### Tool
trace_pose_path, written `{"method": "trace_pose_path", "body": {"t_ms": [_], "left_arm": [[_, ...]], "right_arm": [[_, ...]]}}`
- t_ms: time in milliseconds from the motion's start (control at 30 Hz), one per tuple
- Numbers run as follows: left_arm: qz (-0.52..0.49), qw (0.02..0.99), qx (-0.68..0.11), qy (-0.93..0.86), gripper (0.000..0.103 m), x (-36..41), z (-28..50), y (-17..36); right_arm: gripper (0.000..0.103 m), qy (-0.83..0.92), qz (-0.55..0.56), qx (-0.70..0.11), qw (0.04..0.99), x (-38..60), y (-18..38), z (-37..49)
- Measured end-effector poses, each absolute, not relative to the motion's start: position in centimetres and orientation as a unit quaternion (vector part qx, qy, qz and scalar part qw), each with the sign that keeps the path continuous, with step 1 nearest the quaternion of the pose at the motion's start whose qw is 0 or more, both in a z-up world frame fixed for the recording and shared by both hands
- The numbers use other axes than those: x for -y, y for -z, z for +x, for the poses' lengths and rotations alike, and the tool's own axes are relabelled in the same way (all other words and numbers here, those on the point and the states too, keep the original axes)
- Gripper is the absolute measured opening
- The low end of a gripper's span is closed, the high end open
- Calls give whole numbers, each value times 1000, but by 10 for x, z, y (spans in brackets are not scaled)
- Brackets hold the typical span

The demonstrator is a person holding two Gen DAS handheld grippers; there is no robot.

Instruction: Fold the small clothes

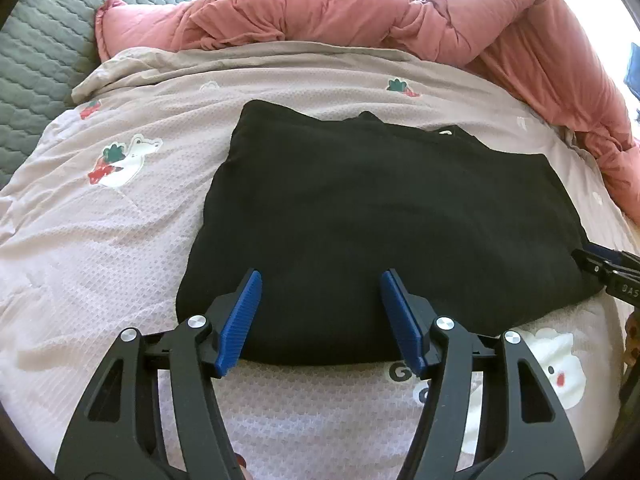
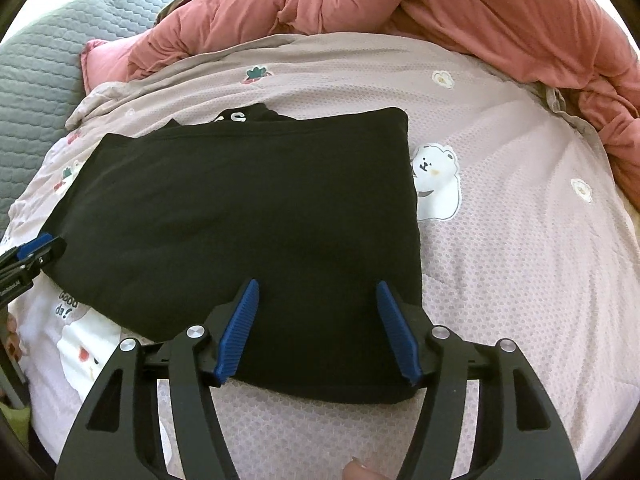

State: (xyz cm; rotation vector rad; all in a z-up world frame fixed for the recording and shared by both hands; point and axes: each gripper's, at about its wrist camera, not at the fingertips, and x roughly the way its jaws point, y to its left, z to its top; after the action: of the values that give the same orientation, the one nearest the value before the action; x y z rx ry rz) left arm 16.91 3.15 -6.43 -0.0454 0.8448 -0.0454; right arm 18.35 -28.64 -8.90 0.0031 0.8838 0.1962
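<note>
Jaws apart on both grippers, nothing clamped.
Left gripper and right gripper hover over near edge of folded black garment; garment lies flat on printed quilt, pink duvet beyond.

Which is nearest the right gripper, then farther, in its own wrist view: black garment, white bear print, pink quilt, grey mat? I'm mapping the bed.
1. Black garment, under the open right gripper.
2. White bear print, just right of the garment.
3. Pink quilt, across the back.
4. Grey mat, far left, possibly level with the quilt.
</note>
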Motion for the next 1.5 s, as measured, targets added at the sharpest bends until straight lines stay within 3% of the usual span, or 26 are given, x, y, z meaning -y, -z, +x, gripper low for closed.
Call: {"method": "trace_pose_path", "body": {"t_ms": [133, 333, 433, 767, 867, 1133, 1200, 1500], "left_arm": [[-22, 911, -412, 23, 56, -32, 167, 64], [-15, 910, -415, 24, 59, -31, 162, 65], [-15, 909, -416, 26, 61, -30, 160, 64], [-13, 908, -419, 29, 69, -29, 150, 61], [-15, 908, -418, 29, 72, -30, 147, 60], [-20, 909, -416, 18, 76, -38, 138, 54], [-22, 911, -411, 14, 87, -41, 135, 51], [-24, 918, -395, 11, 93, -48, 124, 35]], "right_arm": [[69, -100, 2, -424, 900, 286, 87, 176], [70, -103, -2, -423, 900, 286, 87, 168], [81, -106, -2, -421, 901, 285, 85, 165], [84, -110, -12, -417, 902, 277, 82, 154], [91, -110, -14, -413, 904, 275, 79, 151], [91, -113, -21, -402, 908, 270, 68, 142], [91, -112, -22, -397, 911, 268, 64, 140], [97, -123, -27, -376, 918, 256, 46, 132]]}}
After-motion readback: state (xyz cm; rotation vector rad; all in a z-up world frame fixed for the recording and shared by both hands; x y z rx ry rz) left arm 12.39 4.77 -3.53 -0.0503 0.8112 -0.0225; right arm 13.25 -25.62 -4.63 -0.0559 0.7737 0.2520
